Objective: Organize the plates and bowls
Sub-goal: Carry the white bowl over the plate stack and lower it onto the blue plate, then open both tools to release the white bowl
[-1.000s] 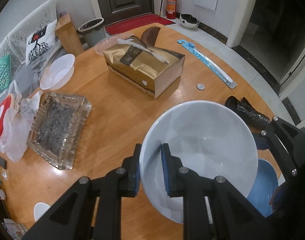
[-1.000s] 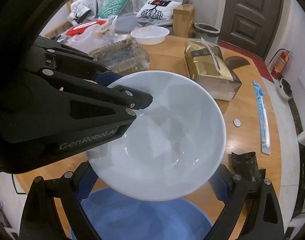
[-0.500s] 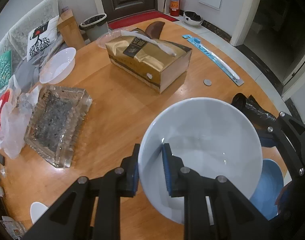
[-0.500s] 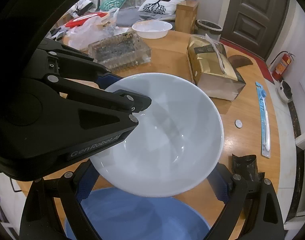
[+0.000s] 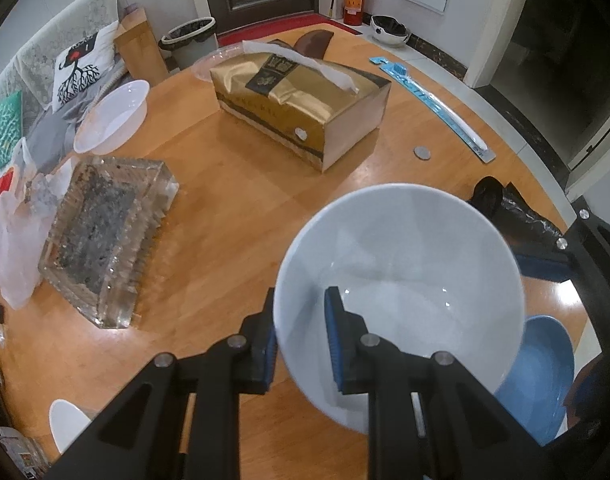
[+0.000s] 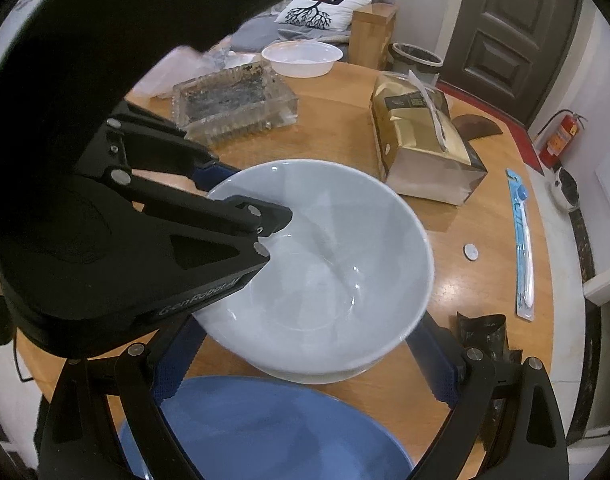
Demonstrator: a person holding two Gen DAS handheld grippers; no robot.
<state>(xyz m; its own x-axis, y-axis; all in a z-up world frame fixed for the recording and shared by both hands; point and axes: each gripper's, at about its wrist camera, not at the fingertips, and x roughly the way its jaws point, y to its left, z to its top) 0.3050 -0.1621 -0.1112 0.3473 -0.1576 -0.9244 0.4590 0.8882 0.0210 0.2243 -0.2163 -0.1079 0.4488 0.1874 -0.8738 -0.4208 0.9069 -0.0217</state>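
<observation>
Your left gripper (image 5: 299, 336) pinches the white bowl (image 5: 397, 280) rim at 9 o'clock, while only the right view reveals your right gripper (image 6: 305, 364) spread wide around the blue plate (image 6: 261, 428).

Glossy white ceramic bowl (image 5: 401, 264) above a polished wooden counter (image 5: 233, 216).
Matt black plastic tongs (image 5: 299, 342) carry ribbed blue pads (image 5: 334, 336); nearby, a shiny gold foil tissue box (image 5: 301, 100) and cut-glass tray (image 5: 105, 232).
</observation>
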